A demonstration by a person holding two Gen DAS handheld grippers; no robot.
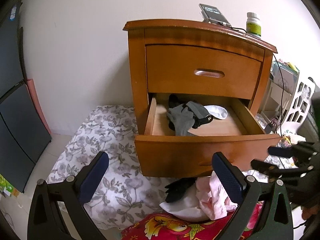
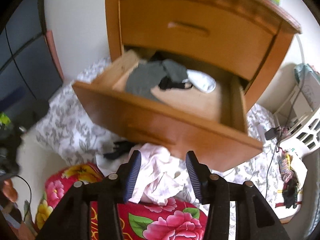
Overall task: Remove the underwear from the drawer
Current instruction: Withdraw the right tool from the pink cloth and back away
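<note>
The wooden bedside cabinet (image 1: 200, 34) has its lower drawer (image 1: 200, 154) pulled out. Inside lie a grey garment (image 1: 181, 120), a black piece (image 1: 202, 121) and a white one (image 1: 217, 112); the right wrist view shows the grey garment (image 2: 148, 78) too. Below the drawer front, a pink garment (image 1: 214, 198) (image 2: 158, 172) rests with a black item (image 1: 180, 188) and a white one (image 1: 180, 208). My left gripper (image 1: 160, 155) stands open and empty in front of the drawer. My right gripper (image 2: 163, 153) (image 1: 268, 158) is open above the pink garment, its pads clear of the cloth.
A phone (image 1: 214, 15) and a pill bottle (image 1: 253, 25) stand on the cabinet top, with a cable (image 1: 280, 80) down its right side. A white plastic basket (image 1: 300, 104) is at the right, a dark cupboard (image 1: 14, 100) at the left. Floral bedding (image 1: 96, 140) and a red flowered cushion (image 2: 160, 220) cover the floor.
</note>
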